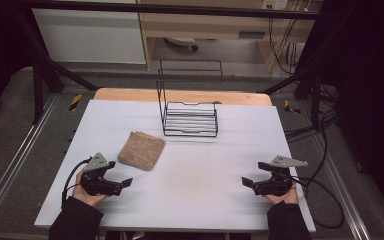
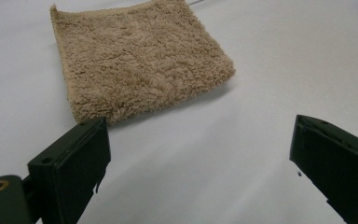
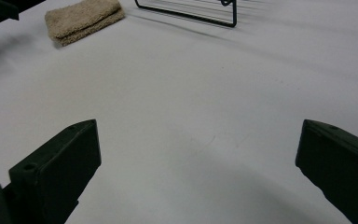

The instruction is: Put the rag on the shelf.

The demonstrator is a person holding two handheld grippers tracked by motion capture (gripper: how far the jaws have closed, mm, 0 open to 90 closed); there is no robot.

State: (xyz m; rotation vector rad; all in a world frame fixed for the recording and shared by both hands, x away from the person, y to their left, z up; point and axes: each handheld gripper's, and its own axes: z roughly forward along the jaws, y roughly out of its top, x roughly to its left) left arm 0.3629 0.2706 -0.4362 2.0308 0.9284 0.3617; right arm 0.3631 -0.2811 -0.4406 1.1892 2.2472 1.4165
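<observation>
A folded tan towel (image 1: 141, 150) is lying flat on the white surface (image 1: 200, 170), at about ten o'clock from the surface's middle. The left gripper (image 1: 126, 182) is being held low over the surface at about eight o'clock, just at five o'clock from the towel, apart from it. In the left gripper view its jaws are standing wide and released, nothing is being gripped between them, and the towel (image 2: 140, 60) is lying just ahead of the left jaw. The right gripper (image 1: 246, 182) is being held at about four o'clock, well apart from the towel, with bare surface lying between the two grippers. In the right gripper view its jaws are likewise spread apart and released, with nothing between them; the towel (image 3: 84, 19) is seen far off at eleven o'clock. A black wire rack (image 1: 189, 117) is standing at twelve o'clock, near the towel's far right corner but not touching it. Nothing is lying between the left gripper and the towel. Black cables are trailing from both grippers.
</observation>
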